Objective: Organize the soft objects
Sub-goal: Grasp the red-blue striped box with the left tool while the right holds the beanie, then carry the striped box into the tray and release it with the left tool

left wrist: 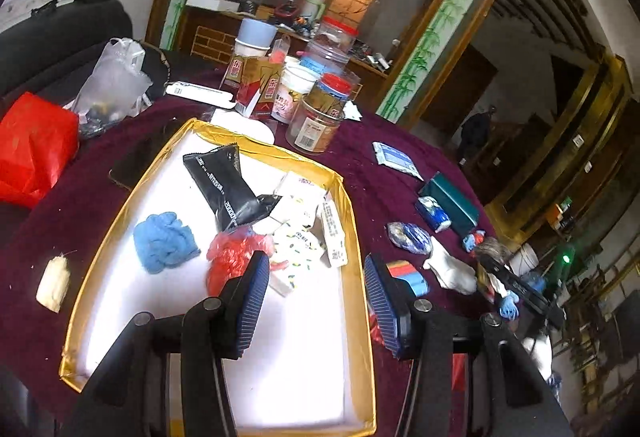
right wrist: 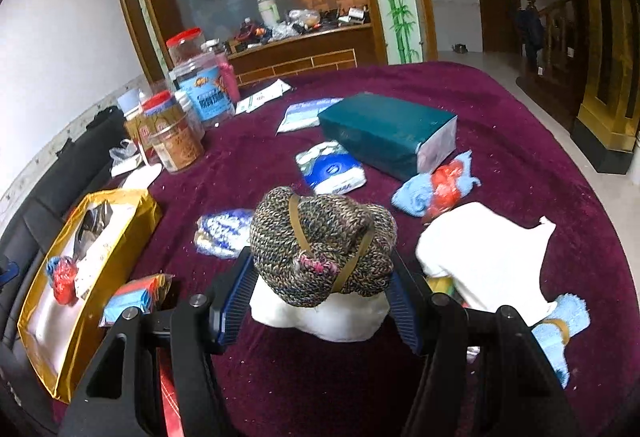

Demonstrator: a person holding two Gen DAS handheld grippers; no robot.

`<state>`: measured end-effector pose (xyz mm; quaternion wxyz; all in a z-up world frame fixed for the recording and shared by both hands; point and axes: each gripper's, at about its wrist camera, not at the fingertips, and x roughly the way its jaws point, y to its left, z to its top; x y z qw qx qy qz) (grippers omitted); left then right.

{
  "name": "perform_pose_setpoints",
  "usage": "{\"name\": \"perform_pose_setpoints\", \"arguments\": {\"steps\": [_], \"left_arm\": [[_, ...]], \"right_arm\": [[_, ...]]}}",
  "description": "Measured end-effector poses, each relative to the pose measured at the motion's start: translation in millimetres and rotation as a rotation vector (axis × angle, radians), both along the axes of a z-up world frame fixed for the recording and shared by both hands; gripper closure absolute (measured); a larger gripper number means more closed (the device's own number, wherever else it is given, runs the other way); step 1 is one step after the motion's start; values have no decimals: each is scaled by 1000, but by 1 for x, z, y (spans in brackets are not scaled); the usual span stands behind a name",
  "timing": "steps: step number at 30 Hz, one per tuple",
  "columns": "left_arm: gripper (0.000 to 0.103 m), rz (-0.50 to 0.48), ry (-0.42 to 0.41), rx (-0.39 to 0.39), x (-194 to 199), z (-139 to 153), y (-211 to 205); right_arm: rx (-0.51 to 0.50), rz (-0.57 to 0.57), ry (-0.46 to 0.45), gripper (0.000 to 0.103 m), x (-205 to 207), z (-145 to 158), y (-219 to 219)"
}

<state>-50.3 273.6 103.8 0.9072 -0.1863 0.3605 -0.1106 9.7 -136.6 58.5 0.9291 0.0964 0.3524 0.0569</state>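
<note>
Plush maroon tablecloth (right wrist: 500,141); coarse knitted bundle (right wrist: 324,241); glossy gold-edged tray (left wrist: 352,221).

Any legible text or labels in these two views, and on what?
"2000": black pouch in the gold-rimmed tray, upside down.
Other print on the pouch: too small.
Blue-label jar: blurred.
Red-lidded jar: barcode and print, unreadable.
Red carton: characters, blurred.
White packets: too small.
</note>
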Motion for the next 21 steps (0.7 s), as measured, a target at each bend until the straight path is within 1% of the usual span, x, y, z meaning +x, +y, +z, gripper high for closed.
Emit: {"name": "perform_pose_setpoints", "arguments": {"steps": [3,6,9,10,11,12,13,14,16,18,19,20,21], "left_arm": [[50,-28,-23,4,-12,0,3],[50,-48,-43,10,-18,1,4],[49,-53,-61,37,-23,2,5],[38,-79,-61,43,-22,2,0],[24,-105,-62,44,-21,1,-5],[20,-143,-62,52,-20,0,-17],[17,-181,-61,72,-18,-1,-30],[17,-217,-62,98,-17,-1,-44],[17,-337,-64,196,-11,-3,-84],[17,-426,-62,305,-1,-9,-120],[17,-454,-55,339,5,-13,-130],[17,-493,-37,395,17,-20,-147],[17,-507,-23,422,25,-25,-154]], "right_arm": [[-16,12,6,42,-1,3,8],[-2,65,14,42,-11,8,20],[-37,100,13,42,-17,9,33],[-53,100,10,42,-18,8,36],[-58,95,11,42,-17,6,37],[-45,88,16,42,-15,3,36],[-32,84,21,42,-14,0,34],[-17,78,27,42,-14,-3,32],[1,69,39,42,-13,-9,28],[18,65,40,42,-13,-10,24],[24,65,34,42,-14,-9,23],[27,66,28,42,-16,-8,22],[27,67,23,42,-17,-7,22]]}}
